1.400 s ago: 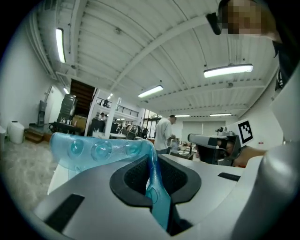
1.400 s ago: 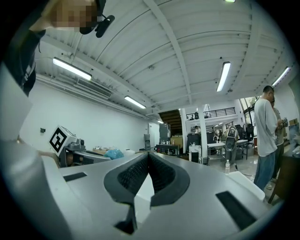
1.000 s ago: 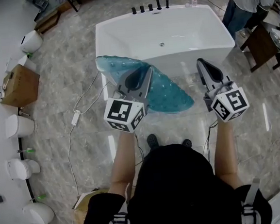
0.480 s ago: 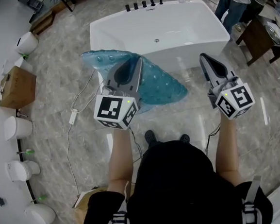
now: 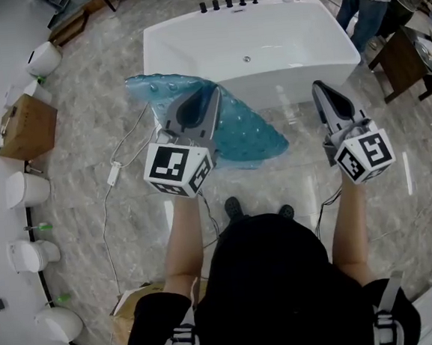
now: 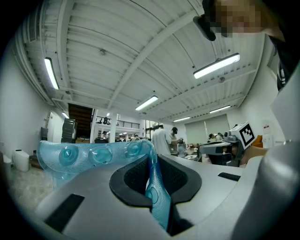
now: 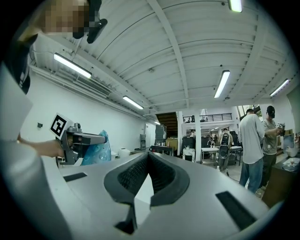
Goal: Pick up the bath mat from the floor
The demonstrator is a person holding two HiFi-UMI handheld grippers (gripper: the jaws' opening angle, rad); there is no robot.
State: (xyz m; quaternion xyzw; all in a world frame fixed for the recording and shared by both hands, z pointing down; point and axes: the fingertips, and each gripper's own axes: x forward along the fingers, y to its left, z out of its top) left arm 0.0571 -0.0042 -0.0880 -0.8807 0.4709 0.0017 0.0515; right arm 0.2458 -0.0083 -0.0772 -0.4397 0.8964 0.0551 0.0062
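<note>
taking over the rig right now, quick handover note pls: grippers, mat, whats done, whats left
Left gripper: shut on the bath mat, with one edge pinched between its pads.
Right gripper: shut and empty, held up to the right, apart from the mat.
Mat: teal, hanging from the left gripper in front of the white bathtub. I cannot tell if its lower end clears the floor.
Done: mat grasped and lifted.
Left: check that it is fully off the floor. The right gripper could probably take a second edge to steady it.
</note>
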